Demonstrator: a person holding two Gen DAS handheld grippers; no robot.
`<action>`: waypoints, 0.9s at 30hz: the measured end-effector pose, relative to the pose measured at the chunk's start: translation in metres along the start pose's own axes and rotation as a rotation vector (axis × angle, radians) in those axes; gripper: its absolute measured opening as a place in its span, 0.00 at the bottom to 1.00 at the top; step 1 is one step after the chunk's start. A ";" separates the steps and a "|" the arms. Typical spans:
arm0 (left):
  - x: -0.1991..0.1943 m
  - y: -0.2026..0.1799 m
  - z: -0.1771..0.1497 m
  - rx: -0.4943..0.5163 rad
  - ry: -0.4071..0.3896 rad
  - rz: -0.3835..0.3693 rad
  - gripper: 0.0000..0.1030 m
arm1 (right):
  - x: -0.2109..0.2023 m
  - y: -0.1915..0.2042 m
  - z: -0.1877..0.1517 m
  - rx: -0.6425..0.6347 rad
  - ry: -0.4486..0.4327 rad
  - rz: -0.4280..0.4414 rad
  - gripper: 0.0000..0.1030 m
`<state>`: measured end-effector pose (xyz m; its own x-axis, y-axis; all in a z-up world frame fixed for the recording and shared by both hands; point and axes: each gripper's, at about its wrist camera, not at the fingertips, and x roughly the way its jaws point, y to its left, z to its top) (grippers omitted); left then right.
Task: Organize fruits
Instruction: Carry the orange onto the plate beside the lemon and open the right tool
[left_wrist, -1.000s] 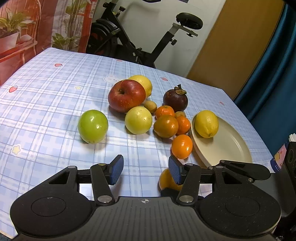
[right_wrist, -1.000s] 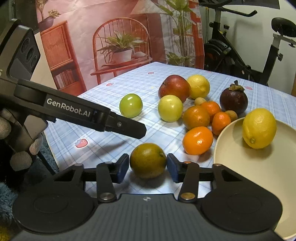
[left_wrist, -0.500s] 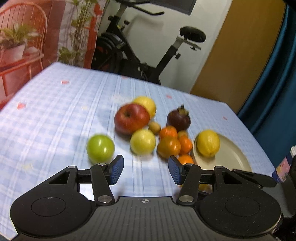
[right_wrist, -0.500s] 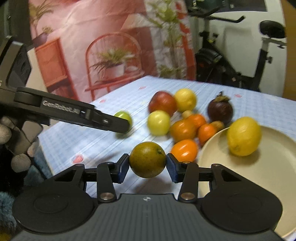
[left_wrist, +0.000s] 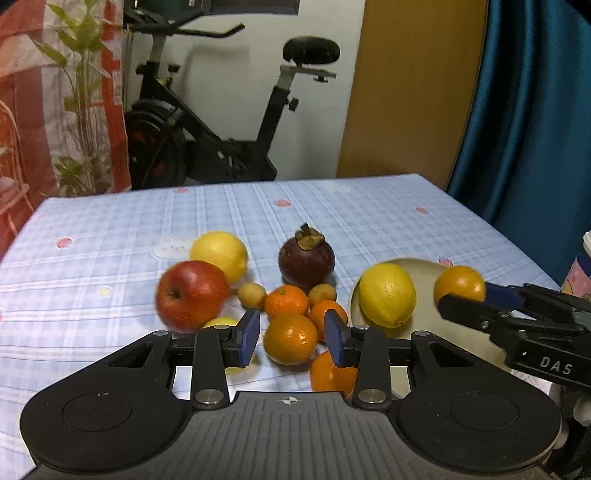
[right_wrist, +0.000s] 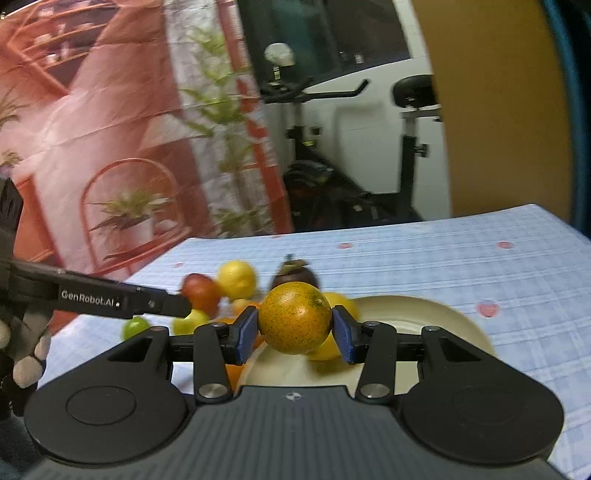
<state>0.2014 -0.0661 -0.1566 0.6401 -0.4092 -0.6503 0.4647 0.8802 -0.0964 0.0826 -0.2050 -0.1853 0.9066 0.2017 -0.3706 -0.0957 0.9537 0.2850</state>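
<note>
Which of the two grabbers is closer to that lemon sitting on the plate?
Right. The right gripper, clamped on a speckled orange, hangs over the plate just by the lemon. The left gripper hovers above the oranges beside the plate.

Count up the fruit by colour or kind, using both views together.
oranges: 5 (one in the right gripper)
lemons: 2
small tan fruits: 2
red apple: 1
mangosteen: 1
yellow-green fruit: 1
green fruit: 1
Total: 13

exercise bike (left_wrist: 207, 122) behind table | blue curtain (left_wrist: 528, 110) right | plant backdrop (right_wrist: 122, 147) left
</note>
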 end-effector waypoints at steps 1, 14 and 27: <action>0.007 -0.001 0.000 -0.002 0.011 -0.001 0.40 | 0.001 -0.002 0.000 0.002 -0.003 -0.011 0.45; 0.040 -0.002 -0.003 0.079 0.079 0.008 0.40 | 0.007 -0.026 -0.002 0.072 -0.003 -0.010 0.45; 0.048 -0.004 -0.005 0.103 0.092 0.026 0.44 | 0.014 -0.030 -0.005 0.092 0.021 -0.012 0.45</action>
<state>0.2273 -0.0882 -0.1906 0.5960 -0.3582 -0.7187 0.5121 0.8589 -0.0035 0.0958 -0.2297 -0.2033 0.8985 0.1956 -0.3930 -0.0454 0.9318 0.3601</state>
